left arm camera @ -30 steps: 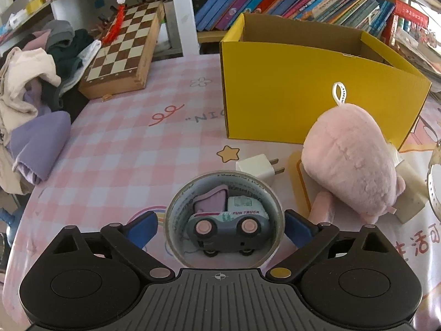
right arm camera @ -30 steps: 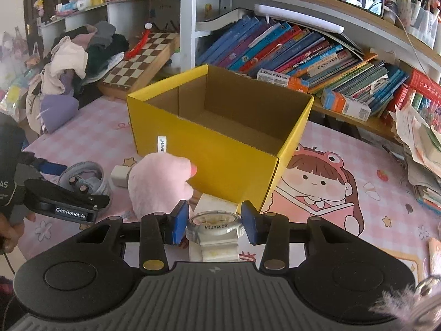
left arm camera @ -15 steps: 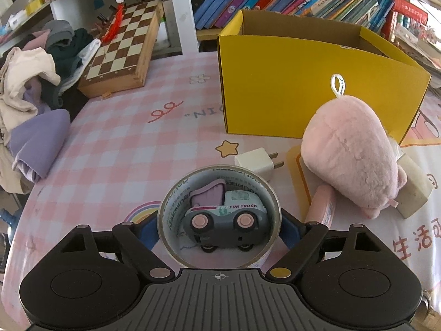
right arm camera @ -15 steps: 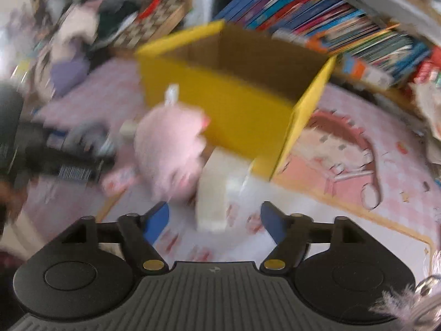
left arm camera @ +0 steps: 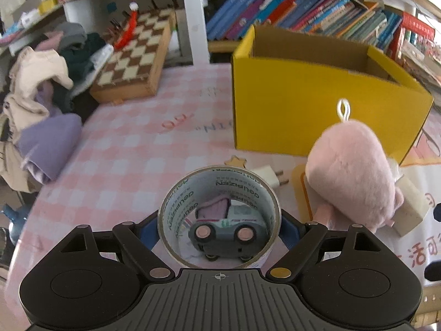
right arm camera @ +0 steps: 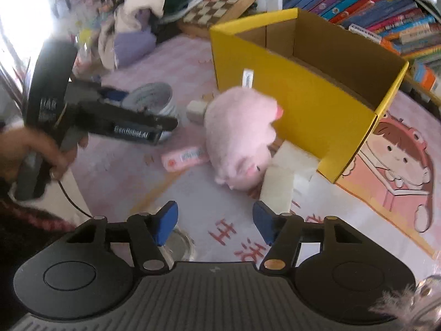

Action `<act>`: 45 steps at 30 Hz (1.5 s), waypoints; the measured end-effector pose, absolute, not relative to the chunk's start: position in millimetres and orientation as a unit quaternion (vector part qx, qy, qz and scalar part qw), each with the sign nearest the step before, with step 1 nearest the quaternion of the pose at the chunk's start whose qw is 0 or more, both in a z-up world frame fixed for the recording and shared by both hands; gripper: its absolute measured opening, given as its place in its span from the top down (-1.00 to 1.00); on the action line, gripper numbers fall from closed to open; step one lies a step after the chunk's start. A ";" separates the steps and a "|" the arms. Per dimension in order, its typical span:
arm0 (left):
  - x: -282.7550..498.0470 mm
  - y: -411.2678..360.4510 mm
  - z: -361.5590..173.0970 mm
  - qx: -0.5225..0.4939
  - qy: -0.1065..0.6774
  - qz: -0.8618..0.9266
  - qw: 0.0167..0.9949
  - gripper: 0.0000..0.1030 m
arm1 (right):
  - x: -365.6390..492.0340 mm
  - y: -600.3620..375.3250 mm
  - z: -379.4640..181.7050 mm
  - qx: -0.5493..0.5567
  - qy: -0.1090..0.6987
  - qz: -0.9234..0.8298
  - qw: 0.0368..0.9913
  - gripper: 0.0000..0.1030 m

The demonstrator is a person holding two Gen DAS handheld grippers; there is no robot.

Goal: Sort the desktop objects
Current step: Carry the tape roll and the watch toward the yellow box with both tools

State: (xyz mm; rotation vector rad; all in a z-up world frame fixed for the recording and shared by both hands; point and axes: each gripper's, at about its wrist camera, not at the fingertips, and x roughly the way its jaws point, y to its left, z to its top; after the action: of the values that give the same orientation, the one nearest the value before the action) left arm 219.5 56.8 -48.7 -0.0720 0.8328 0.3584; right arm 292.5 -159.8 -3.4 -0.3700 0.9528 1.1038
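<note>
My left gripper (left arm camera: 219, 220) is shut on a clear tape roll (left arm camera: 176, 209), tipped up on edge. A grey toy truck (left arm camera: 228, 231) shows through its hole. In the right wrist view, a hand holds that left gripper (right arm camera: 146, 104) around the tape roll (right arm camera: 154, 93). My right gripper (right arm camera: 215, 220) hangs over bare tablecloth, its jaws closing with nothing between them. A clear round watch (right arm camera: 180, 244) lies by its left finger. A pink plush (right arm camera: 237, 138) and a white block (right arm camera: 278, 190) lie in front of the open yellow box (right arm camera: 303, 96).
A white plug (left arm camera: 266, 175) and a pink tube (right arm camera: 184, 157) lie beside the plush (left arm camera: 352, 171). A chessboard (left arm camera: 132, 63) and a heap of clothes (left arm camera: 41, 104) fill the far left. Bookshelves (left arm camera: 303, 8) stand behind the yellow box (left arm camera: 303, 104).
My left gripper closed on the tape roll and tipped it up around the truck. My right gripper let go of the watch, opened and tilted down toward the table.
</note>
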 end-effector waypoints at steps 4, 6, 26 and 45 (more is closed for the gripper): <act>216.0 59.0 -33.6 -0.035 0.390 0.179 0.903 -0.66 | 293.7 -155.4 7.4 -0.132 0.443 0.560 0.687 -0.15; 215.1 58.3 -27.3 -0.034 0.382 0.178 0.906 -0.66 | 284.0 -145.1 6.3 -0.155 0.436 0.582 0.669 -0.13; 195.1 50.7 7.4 -0.027 0.331 0.172 0.927 -0.66 | 269.1 -132.9 2.4 -0.231 0.432 0.558 0.669 0.63; 222.9 41.6 53.2 0.003 0.278 0.095 0.956 -0.66 | 325.1 -163.7 85.2 -0.171 0.330 0.497 0.784 0.63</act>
State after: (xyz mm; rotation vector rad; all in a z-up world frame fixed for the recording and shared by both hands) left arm 222.9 41.6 53.2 0.0066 0.5633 0.1925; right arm 325.1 -163.7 85.2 -0.3690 0.7120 1.0732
